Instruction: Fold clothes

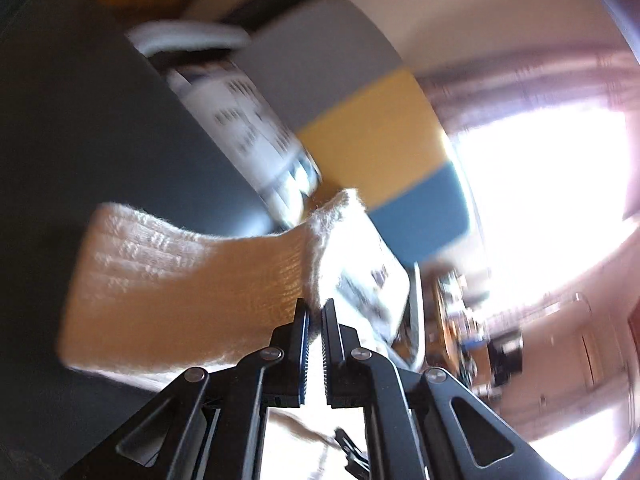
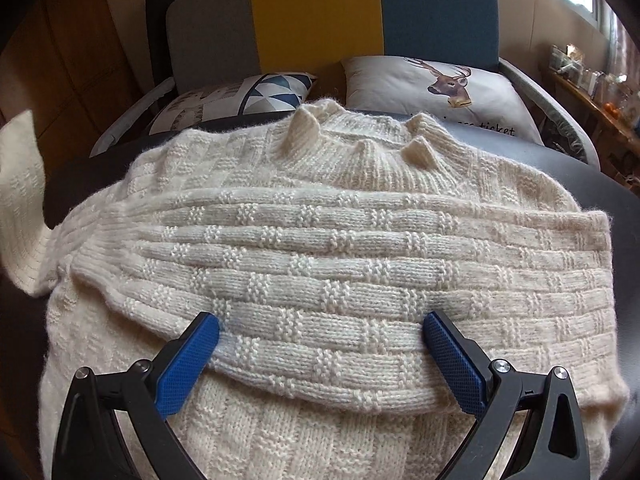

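A cream knitted sweater (image 2: pixel 320 264) lies on a dark round table (image 2: pixel 616 216), collar at the far side, with one sleeve folded across its chest. My right gripper (image 2: pixel 320 328) is open, its blue pads (image 2: pixel 448 344) resting on either side of that folded sleeve. My left gripper (image 1: pixel 316 312) is shut on the other sleeve (image 1: pixel 180 280), which is lifted off the table and hangs to the left; the same sleeve shows at the left edge of the right wrist view (image 2: pixel 20 184). The left wrist view is tilted and blurred.
Behind the table stands a sofa (image 2: pixel 320 12) with grey, yellow and blue back panels. A geometric-print cushion (image 2: pixel 240 100) and a deer-print cushion (image 2: pixel 440 88) lie on it. A cluttered wooden shelf (image 2: pixel 592 92) runs along the right wall under a window.
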`<state>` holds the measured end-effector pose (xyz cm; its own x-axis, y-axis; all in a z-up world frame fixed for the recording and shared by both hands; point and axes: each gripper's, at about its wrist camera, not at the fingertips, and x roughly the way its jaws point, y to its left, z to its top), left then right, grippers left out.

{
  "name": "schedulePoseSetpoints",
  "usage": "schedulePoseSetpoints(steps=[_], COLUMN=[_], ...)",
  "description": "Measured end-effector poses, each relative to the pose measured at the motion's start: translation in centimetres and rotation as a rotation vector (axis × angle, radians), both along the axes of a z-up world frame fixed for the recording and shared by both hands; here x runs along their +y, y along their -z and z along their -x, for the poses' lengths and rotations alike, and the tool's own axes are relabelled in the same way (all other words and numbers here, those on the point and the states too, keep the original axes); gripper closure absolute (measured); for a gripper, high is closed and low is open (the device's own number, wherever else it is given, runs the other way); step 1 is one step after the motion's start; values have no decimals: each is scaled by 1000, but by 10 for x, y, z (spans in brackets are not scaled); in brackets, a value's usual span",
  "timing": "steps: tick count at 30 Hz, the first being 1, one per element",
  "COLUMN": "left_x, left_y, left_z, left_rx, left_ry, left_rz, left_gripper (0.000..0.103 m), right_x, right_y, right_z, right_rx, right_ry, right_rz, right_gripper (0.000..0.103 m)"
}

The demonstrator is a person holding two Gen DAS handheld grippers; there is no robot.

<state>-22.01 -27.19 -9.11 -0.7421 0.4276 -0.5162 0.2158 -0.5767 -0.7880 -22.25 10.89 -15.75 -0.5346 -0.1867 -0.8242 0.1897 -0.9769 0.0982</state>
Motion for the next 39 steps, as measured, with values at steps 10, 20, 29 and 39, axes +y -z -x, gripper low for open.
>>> schedulePoseSetpoints(steps=[10,20,29,39], left_x=[149,150,74,27], left_y=[52,53,46,64], left_z=[49,43,-13,-76], left_rx=[-152,-140,-106,-14], left_ry=[272,333,225,125], left_rz=[94,51,-70,-171], left_gripper=[99,92,89,89], right_x=[7,35,-12,-51], right_y=[-2,-26,9,18], right_z=[-3,-1,24,41], right_rx=[10,-28,-211,-207], right_ry=[-26,4,48,154], right_rz=[54,493,891,910], right_gripper=[0,21,54,81])
